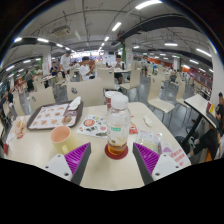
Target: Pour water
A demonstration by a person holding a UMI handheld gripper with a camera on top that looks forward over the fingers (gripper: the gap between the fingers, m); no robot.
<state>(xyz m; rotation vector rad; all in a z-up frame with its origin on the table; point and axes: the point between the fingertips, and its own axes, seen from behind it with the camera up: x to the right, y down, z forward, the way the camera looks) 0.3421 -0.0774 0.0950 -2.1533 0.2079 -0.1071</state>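
A clear plastic bottle (118, 126) with a white cap and an orange-red label stands upright on the pale table (40, 150), just ahead of my fingers and roughly centred between them. An orange cup (62, 136) stands on the table to the left of the bottle. My gripper (112, 160) is open, its purple pads (73, 160) spread wide on either side, and it holds nothing. The bottle's base lies a little beyond the fingertips with a gap on each side.
A tray (50, 116) with papers lies at the back left of the table. Printed leaflets (92, 124) lie near the bottle and a clear bag or wrapper (155, 140) lies to its right. Chairs and other tables fill the hall beyond.
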